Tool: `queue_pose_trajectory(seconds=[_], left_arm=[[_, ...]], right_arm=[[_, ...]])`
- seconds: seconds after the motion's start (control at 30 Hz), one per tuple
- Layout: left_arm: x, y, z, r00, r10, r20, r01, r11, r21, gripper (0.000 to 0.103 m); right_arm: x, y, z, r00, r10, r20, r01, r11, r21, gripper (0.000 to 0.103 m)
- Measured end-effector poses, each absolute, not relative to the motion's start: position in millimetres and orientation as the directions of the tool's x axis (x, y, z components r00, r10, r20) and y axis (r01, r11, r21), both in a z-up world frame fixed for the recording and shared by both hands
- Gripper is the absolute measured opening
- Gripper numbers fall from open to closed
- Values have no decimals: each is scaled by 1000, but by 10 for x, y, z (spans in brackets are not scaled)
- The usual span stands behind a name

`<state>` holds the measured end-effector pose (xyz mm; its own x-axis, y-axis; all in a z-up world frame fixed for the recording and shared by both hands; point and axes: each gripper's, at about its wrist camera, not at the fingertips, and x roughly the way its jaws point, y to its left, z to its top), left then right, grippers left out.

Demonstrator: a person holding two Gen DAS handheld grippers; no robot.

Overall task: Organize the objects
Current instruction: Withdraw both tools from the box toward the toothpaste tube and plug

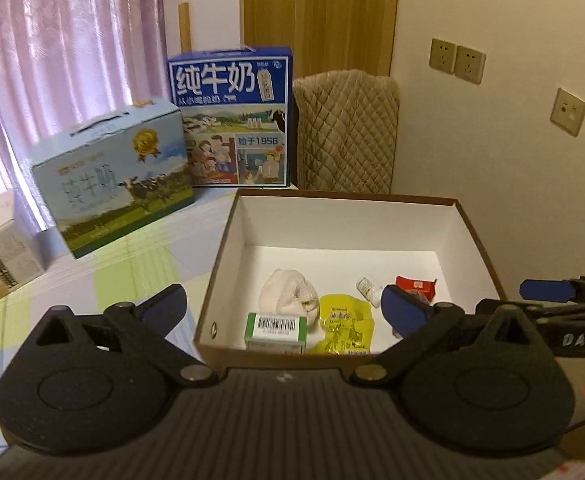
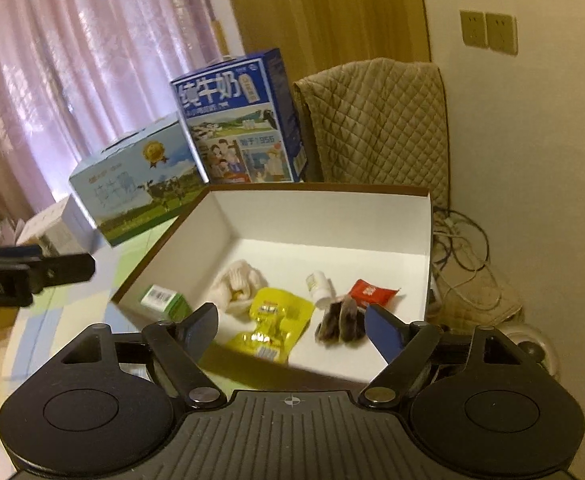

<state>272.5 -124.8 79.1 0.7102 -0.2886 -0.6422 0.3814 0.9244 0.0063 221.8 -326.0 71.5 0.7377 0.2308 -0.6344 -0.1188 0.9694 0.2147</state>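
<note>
While both grippers are held wide open with nothing in them, the box (image 2: 427,240) is seen on the table, with a sock (image 2: 236,286), yellow packet (image 2: 272,320) and red packet (image 2: 370,292) kept inside; the left gripper (image 1: 284,306) and right gripper (image 2: 290,330) are held just before it.

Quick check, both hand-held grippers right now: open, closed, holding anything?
Left hand-held gripper: open, holding nothing, above the box.
Right hand-held gripper: open, holding nothing.
</note>
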Motion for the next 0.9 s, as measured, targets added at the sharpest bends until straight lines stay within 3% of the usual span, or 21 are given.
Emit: queue_pose_trajectory(seconds=[0.43,0.9], left_arm=[[1852,-786,1009,704,-260,-661,265,959,-95,102],[1136,-459,1075,716,-197,-670,175,979,-101,102]], right_arm=[[1445,-3006,1016,761,279,-585,-221,960,170,78],[981,-2733,1111,762,353,-543,-304,935,181,78]])
